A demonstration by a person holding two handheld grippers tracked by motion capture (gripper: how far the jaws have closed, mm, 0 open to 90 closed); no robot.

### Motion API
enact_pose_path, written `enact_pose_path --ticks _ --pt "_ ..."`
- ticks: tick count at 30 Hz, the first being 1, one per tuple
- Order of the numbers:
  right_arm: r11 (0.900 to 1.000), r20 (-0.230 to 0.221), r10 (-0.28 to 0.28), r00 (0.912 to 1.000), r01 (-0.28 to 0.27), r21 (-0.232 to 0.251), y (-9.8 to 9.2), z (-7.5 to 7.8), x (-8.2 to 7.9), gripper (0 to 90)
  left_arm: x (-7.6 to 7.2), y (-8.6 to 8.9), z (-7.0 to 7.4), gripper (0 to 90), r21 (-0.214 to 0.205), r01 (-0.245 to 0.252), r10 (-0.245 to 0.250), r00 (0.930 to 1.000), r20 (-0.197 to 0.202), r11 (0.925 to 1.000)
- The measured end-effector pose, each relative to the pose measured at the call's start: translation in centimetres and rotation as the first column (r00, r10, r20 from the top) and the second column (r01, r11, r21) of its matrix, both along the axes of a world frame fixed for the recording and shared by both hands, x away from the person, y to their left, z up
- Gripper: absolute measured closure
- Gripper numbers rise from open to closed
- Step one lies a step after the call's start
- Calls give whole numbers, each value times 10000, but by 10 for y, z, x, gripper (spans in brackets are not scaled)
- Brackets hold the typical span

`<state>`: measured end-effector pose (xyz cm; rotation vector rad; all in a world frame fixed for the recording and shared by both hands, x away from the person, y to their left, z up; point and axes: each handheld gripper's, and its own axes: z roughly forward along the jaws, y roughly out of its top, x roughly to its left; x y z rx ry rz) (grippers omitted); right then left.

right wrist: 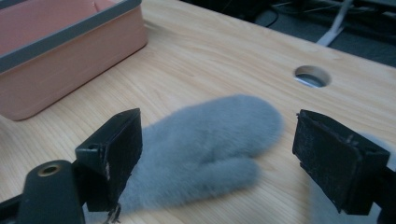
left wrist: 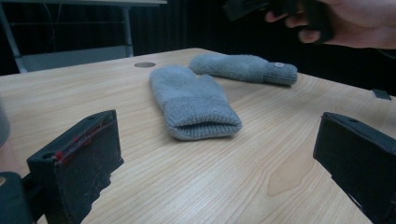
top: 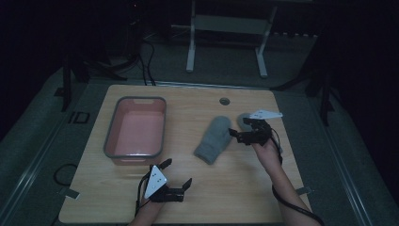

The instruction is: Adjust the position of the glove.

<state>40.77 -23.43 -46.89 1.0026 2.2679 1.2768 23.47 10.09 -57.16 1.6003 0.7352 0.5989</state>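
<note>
The nearer grey mitten (top: 214, 139) lay flat on the table (top: 244, 188), to the right of the pink tub (top: 135, 132), with a second mitten (left wrist: 243, 68) just beyond it. The right gripper (top: 241, 128) was held over the nearer mitten, jaws spread wide and apparently touching nothing, though that view was blurred. A good grasp would be made by lowering squarely and pinching the knit mid-body. The left gripper (top: 178, 174) was kept wide open and empty, below the tub.

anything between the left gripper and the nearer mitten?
Nothing: bare tabletop runs from the open left gripper to the nearer mitten, per the left gripper view.
</note>
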Motion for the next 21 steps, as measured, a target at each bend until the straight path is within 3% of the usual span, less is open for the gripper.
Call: enact_pose_path --ticks 3,9,21 --pt "9990 -174 -344 9993 339 -298 15 -6 9 157 -1 -1 0 12 81 6 -7 10000 71 10000" --pt "9974 -239 128 9996 -145 -709 40 -16 22 170 -1 -1 0 12 68 2 -3 10000 49 10000" --pt "9863 -874 95 9961 -237 -1635 67 -59 47 205 0 -1 0 12 50 -8 8 10000 -12 10000"
